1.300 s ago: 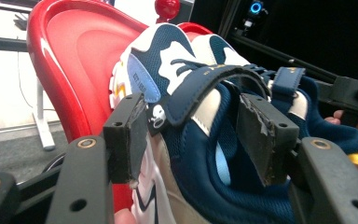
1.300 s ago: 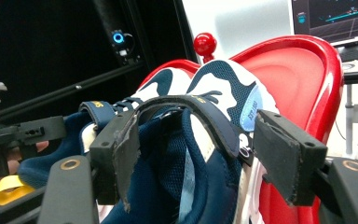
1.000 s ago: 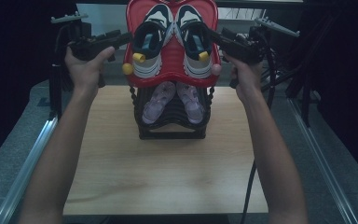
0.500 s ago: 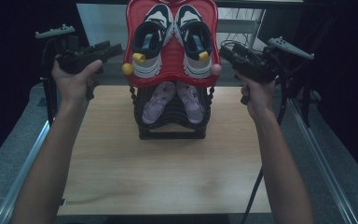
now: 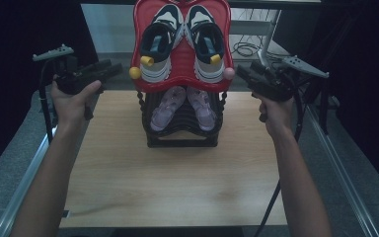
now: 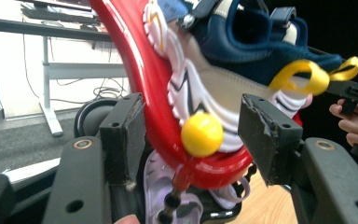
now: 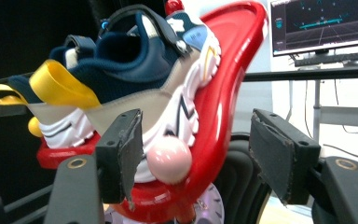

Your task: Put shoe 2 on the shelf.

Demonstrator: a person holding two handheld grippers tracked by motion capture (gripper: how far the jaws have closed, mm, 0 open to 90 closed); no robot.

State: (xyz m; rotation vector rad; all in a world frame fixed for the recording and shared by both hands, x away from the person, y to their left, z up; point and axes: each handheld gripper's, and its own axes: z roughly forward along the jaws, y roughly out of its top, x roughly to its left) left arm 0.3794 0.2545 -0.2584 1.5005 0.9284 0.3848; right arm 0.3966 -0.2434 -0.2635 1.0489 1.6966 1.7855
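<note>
A person is holding two open grippers at either side of a red shoe tray on a rack.

The left gripper (image 5: 109, 72) is pointing its spread jaws at the red tray (image 5: 180, 81), with the yellow knob (image 6: 201, 134) sitting just ahead between them, untouched. The right gripper (image 5: 243, 75) is facing the tray's other side, jaws wide, the pink knob (image 7: 169, 160) lying between them without contact. Navy-and-white sneakers (image 5: 181, 42) are resting in the tray between the two grippers; pink shoes (image 5: 183, 106) are sitting on the black rack (image 5: 180, 139) below.
</note>
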